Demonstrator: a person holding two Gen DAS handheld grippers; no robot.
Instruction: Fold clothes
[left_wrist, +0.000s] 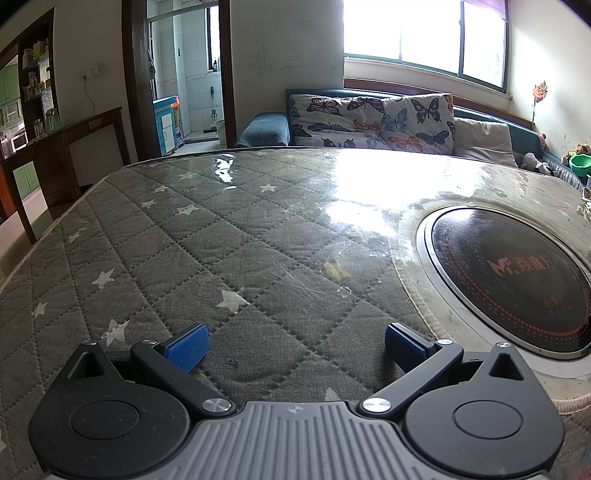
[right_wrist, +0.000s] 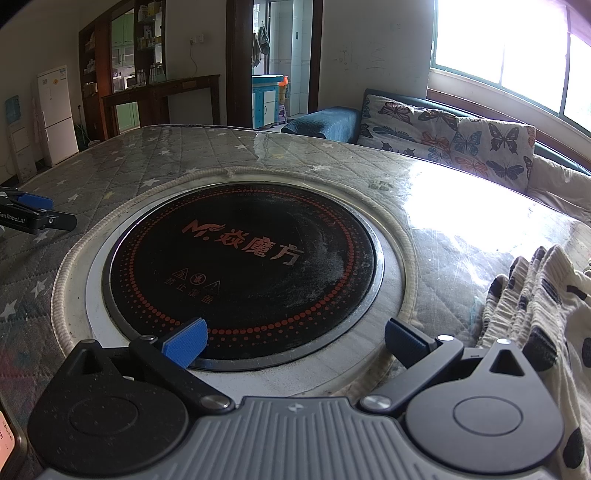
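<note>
A cream garment with dark spots (right_wrist: 543, 314) lies bunched on the table at the right edge of the right wrist view, its gathered waistband towards the burner. My right gripper (right_wrist: 295, 341) is open just left of it, over the near rim of the round black burner (right_wrist: 240, 266), with nothing between its blue pads. My left gripper (left_wrist: 295, 345) is open and holds nothing, low over the grey star-quilted table cover (left_wrist: 207, 236). The left gripper (right_wrist: 33, 210) also shows at the far left of the right wrist view. No garment appears in the left wrist view.
The burner (left_wrist: 513, 277) is set into the table inside a corded cut-out, under a glossy clear sheet. A sofa with butterfly cushions (left_wrist: 369, 118) runs along the far side under the window. A dark wooden console (left_wrist: 62, 147) stands left, beyond the table edge.
</note>
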